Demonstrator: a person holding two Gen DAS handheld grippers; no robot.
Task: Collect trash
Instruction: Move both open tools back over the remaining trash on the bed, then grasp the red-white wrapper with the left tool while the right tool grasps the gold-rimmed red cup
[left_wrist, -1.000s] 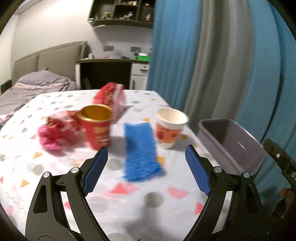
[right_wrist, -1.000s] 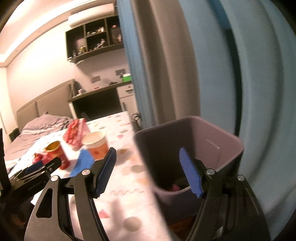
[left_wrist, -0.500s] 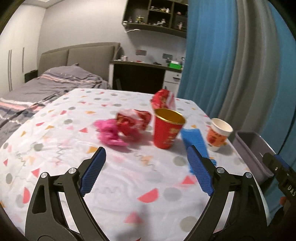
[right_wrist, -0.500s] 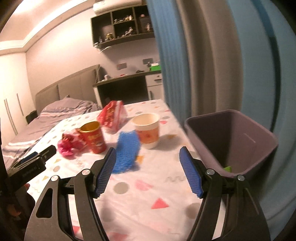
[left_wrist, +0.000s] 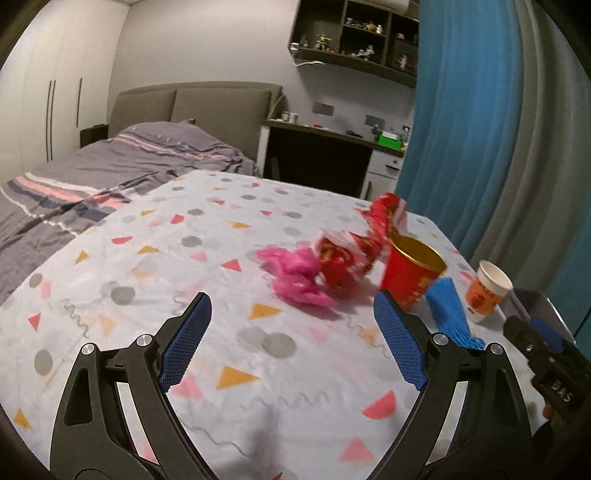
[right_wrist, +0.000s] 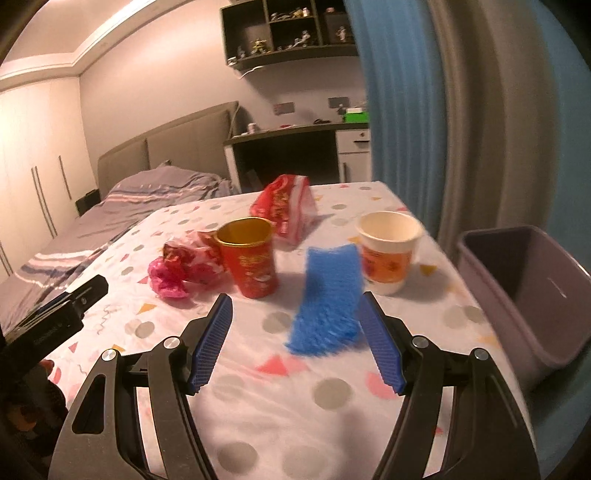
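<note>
Both claws are spread wide and hold nothing – the left gripper (left_wrist: 291, 341) and the right gripper (right_wrist: 297, 341) hover over the dotted tablecloth (right_wrist: 295, 398). Just ahead of the right one lies a blue mesh piece (right_wrist: 327, 299); behind it stand the red cup (right_wrist: 251, 256) and the paper cup (right_wrist: 388, 251), with the pink wrapper (left_wrist: 295, 277) beside – the grey bin (right_wrist: 532, 295) is at the table's right edge.

This is a bedroom in a home. A bed (left_wrist: 122, 162) with a grey padded headboard (left_wrist: 199, 107) and a rumpled striped duvet stands beside white wardrobe doors (left_wrist: 55, 110), with a dark desk (left_wrist: 321, 155) against the far wall. Above the desk a wall shelf (left_wrist: 354, 33) holds small figurines, blue and grey curtains (left_wrist: 480, 129) hang at the right, and the counter (left_wrist: 221, 295) wears a cloth printed with dots and triangles.
</note>
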